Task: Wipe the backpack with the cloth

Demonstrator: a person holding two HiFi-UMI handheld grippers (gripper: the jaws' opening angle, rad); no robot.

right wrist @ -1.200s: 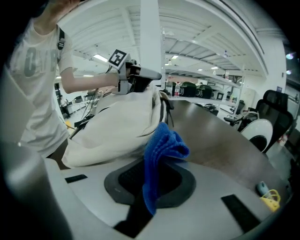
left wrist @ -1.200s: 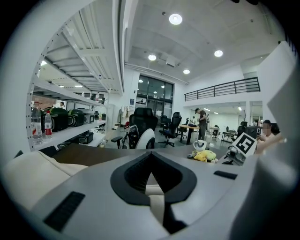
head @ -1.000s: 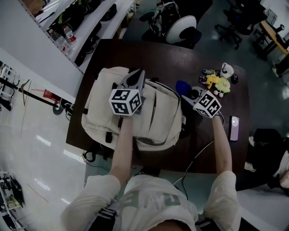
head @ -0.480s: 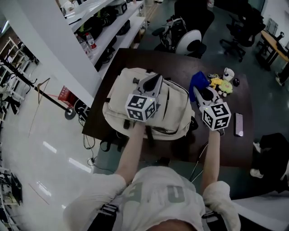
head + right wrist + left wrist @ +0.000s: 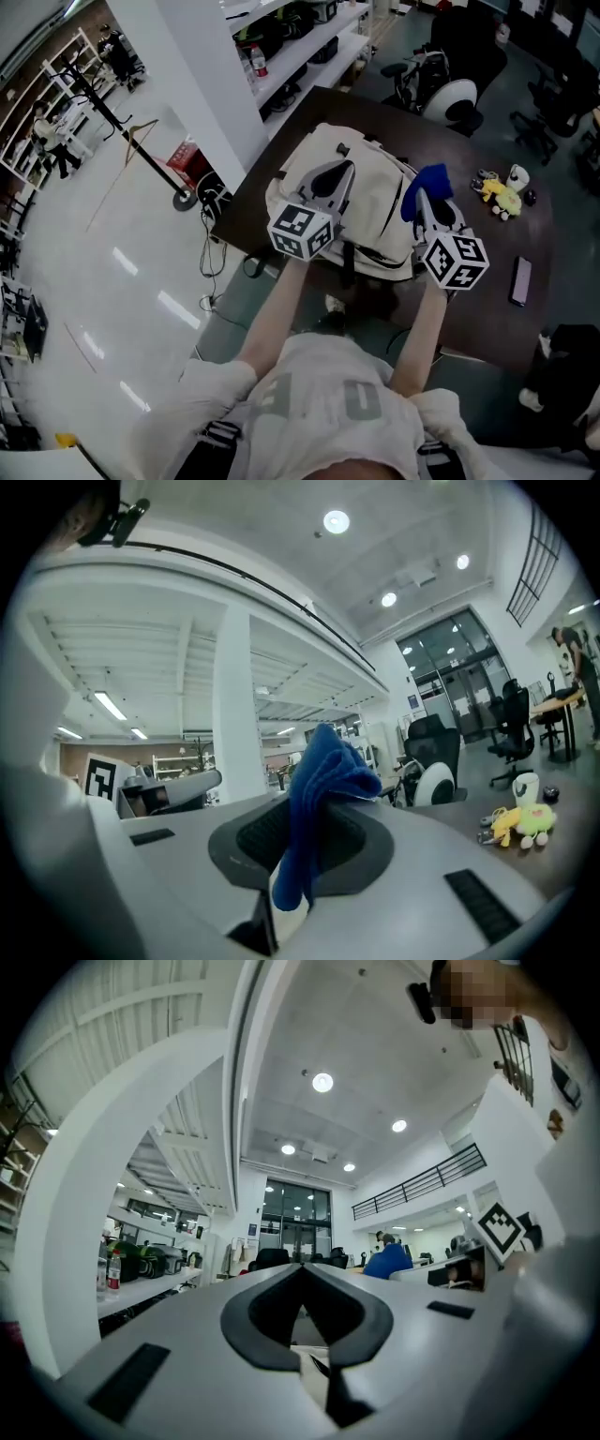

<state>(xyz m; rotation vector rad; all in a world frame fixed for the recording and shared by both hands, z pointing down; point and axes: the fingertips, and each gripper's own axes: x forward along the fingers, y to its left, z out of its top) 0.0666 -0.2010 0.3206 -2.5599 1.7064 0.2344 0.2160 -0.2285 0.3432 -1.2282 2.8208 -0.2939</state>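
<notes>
Counter (image 5: 487,291) carries the backpack (image 5: 375,211) close to its near edge, so hard wiping could shove it off, as your left claw (image 5: 339,173), closed and empty, hangs over it, while the right claw (image 5: 420,202), clamped on the cloth (image 5: 428,180), could lose that loose fold.

Blue cloth (image 5: 319,789), cream backpack (image 5: 375,199), dark brown table (image 5: 487,309), yellow toy (image 5: 502,193).

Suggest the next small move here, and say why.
Probably tip the right gripper down so the blue cloth clamped in it meets the backpack. The gripper points out across the room, with the cloth apparently held above the bag's right edge.
</notes>
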